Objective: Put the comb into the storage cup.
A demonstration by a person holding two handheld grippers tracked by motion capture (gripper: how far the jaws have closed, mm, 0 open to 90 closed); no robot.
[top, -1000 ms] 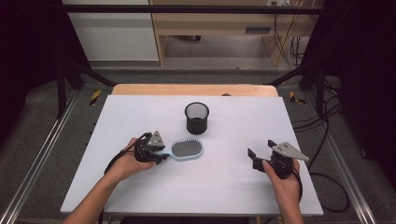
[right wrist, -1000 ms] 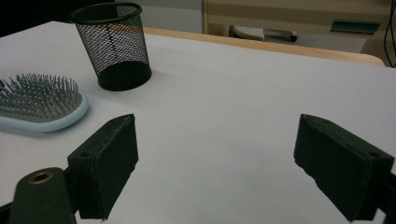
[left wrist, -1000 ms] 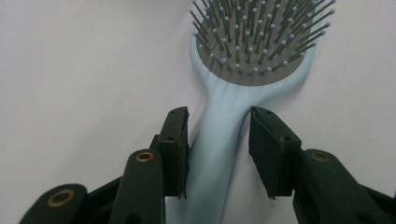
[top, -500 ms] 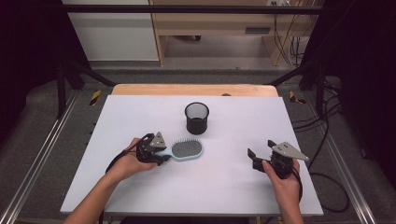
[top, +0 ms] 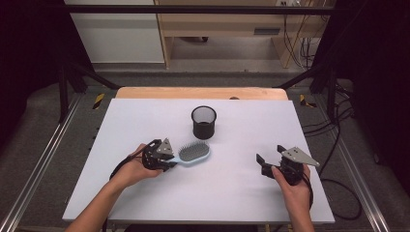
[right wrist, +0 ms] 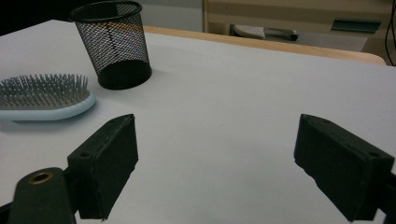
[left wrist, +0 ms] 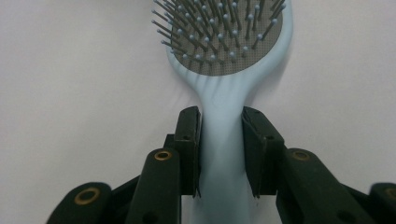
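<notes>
A light-blue hairbrush (top: 193,152) lies bristles up on the white table (top: 145,121), left of centre. My left gripper (top: 173,162) reaches it from the left. In the left gripper view the jaws have just been closing, and both pads (left wrist: 189,140) now press the sides of the hairbrush handle (left wrist: 222,140). The grey bristle head (left wrist: 224,42) lies beyond the fingertips of my left gripper (left wrist: 222,121). My right gripper (top: 270,154) rests at the right of the table, open, with nothing between its jaws. In its own view my right gripper (right wrist: 219,154) faces the hairbrush (right wrist: 42,100).
A black mesh cup (top: 203,122) stands upright behind the brush, near the table's middle, and shows as the mesh cup (right wrist: 112,44) in the right gripper view. A wooden board edge (top: 203,92) runs along the table's far side. Metal rails flank the table.
</notes>
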